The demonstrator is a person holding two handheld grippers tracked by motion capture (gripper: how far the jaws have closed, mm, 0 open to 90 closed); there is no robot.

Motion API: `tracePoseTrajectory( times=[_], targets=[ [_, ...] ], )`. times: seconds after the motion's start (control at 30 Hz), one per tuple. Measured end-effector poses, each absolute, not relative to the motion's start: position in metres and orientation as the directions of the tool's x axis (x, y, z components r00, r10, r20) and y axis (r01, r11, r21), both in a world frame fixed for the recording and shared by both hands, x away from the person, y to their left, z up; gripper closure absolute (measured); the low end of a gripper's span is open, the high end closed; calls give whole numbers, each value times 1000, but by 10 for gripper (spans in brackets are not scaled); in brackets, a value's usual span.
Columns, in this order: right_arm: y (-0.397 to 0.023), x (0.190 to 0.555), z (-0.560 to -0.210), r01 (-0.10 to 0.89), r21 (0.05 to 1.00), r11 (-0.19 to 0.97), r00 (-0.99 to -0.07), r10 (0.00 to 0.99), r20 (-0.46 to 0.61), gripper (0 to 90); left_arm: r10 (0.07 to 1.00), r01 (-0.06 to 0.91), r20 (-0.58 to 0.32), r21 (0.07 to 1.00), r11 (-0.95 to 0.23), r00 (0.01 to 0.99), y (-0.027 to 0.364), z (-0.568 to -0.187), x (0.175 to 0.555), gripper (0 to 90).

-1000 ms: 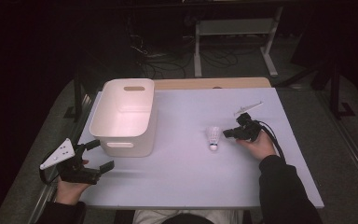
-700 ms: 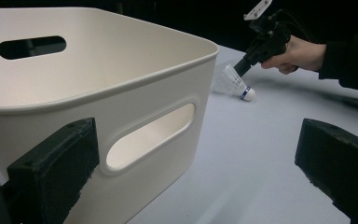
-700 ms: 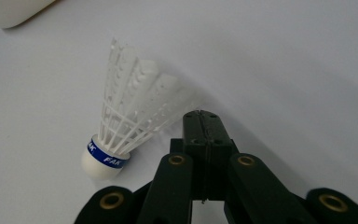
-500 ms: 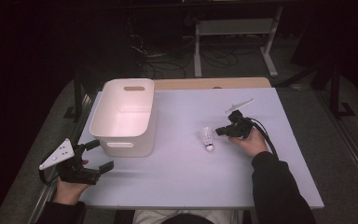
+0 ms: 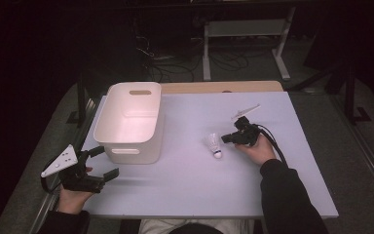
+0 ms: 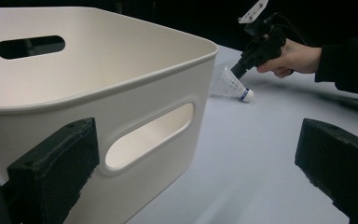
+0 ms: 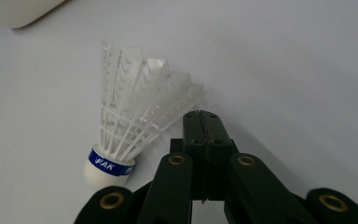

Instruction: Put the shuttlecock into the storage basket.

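Dark floor and trailing cables surround a pale counter (image 5: 190, 195) carrying a white handled bin (image 5: 131, 122) and a feather shuttlecock (image 5: 214, 145). That shuttlecock lies on its side well to the right of the bin, cork tip toward the person, feather skirt pointing away. It sits just off the fingers of the right gripper (image 5: 226, 139), which are pressed fully together on nothing and almost touch the feathers. The right hand is therefore far nearer than the left gripper (image 5: 106, 162), whose fingers stand wide apart near the bin's front wall. From the right gripper view a blue printed band around the cork (image 7: 109, 164) is legible, while the left gripper view adds the bin's handle slot (image 6: 147, 135).
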State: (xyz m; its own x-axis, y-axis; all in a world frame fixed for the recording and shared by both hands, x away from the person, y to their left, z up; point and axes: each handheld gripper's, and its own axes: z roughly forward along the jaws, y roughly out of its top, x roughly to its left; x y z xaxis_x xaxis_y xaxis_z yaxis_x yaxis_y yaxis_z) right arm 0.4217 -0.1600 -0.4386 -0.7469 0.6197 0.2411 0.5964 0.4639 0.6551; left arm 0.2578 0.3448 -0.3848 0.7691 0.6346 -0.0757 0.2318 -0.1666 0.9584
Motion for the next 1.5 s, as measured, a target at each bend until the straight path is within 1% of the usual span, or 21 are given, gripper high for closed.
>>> tracePoseTrajectory(
  times=[1.0,1.5],
  targets=[
    [-135,417,-435,550,664,506,-794,563,229,886,631,234,-77,957,-169,772,345,-385,258,0],
    [-138,415,-430,545,678,493,-794,563,229,886,630,234,-77,957,-170,773,345,-385,258,0]
  ],
)
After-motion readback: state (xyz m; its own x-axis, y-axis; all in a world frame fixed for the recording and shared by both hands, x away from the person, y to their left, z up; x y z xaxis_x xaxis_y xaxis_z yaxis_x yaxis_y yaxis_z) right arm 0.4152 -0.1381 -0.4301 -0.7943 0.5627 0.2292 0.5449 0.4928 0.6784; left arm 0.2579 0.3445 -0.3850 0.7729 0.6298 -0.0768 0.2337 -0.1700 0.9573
